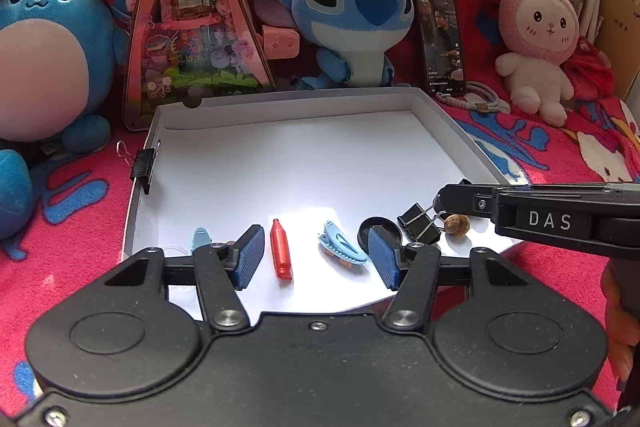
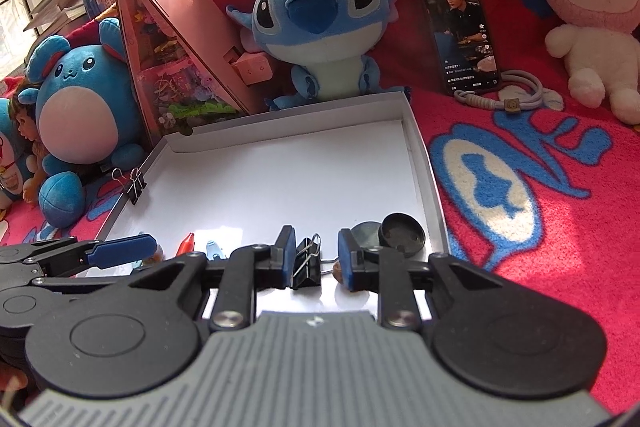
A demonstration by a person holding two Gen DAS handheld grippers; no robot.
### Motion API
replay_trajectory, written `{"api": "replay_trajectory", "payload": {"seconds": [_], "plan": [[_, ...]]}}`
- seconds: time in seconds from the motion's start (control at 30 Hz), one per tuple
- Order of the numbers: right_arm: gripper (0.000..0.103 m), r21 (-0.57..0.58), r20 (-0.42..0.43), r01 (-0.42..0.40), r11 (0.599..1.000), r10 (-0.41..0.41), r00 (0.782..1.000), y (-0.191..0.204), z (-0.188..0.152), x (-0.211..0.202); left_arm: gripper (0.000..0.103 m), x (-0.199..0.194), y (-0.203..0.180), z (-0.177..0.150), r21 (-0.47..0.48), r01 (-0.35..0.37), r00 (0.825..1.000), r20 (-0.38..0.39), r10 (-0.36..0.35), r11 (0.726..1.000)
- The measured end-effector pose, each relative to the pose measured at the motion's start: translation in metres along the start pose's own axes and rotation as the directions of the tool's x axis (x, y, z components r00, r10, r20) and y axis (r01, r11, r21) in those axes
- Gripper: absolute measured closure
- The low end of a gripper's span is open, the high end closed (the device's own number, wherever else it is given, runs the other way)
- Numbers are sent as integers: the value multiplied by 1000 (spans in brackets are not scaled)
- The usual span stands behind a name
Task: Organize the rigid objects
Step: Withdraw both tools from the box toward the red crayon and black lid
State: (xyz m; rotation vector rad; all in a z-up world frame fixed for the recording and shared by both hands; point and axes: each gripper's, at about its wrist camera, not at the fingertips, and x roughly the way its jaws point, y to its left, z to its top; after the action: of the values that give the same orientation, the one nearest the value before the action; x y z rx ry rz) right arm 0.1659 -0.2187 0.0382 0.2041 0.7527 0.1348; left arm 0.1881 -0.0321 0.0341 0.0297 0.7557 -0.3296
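Right claw (image 2: 316,259), released, straddles the black binder clip (image 2: 306,265) at the white tray's (image 2: 424,163) 6 o'clock edge (untouched); left claw (image 1: 316,259), released, frames the red crayon (image 1: 280,255).

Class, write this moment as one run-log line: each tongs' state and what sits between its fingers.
left tongs: open, around red crayon | right tongs: open, around binder clip, not gripped | place: white box lid

Stitch plush (image 1: 352,15), pink bunny (image 1: 538,39), phone (image 1: 442,43), red blanket (image 2: 540,187)
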Motion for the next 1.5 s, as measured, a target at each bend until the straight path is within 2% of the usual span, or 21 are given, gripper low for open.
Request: {"api": "replay_trajectory", "payload": {"seconds": [0.07, 0.2, 0.37, 0.77, 1.13, 1.4, 1.5], "plan": [[56, -18, 7, -1, 1000, 1, 1000, 3, -2, -4, 43, -6, 1, -2, 1, 2, 1000, 7, -2, 1000], [54, -59, 21, -2, 998, 3, 1000, 10, -6, -12, 40, -18, 2, -7, 7, 4, 1000, 16, -4, 1000], [47, -121, 45, -2, 993, 8, 999, 20, -15, -25, 35, -35, 5, -15, 4, 13, 999, 32, -14, 1000], [33, -232, 77, -12, 973, 31, 997, 35, -39, -51, 31, -67, 10, -44, -49, 29, 997, 73, -25, 998], [25, -264, 84, -22, 964, 45, 995, 32, -61, -65, 29, -82, 6, -67, -36, 17, 997, 79, -14, 999], [21, -287, 75, -38, 957, 62, 995, 26, -81, -72, 30, -87, 14, -94, -126, 42, 998, 52, -36, 991], [21, -301, 66, -44, 953, 66, 996, 24, -91, -73, 31, -87, 15, -101, -124, 35, 999, 40, -30, 992]]}}
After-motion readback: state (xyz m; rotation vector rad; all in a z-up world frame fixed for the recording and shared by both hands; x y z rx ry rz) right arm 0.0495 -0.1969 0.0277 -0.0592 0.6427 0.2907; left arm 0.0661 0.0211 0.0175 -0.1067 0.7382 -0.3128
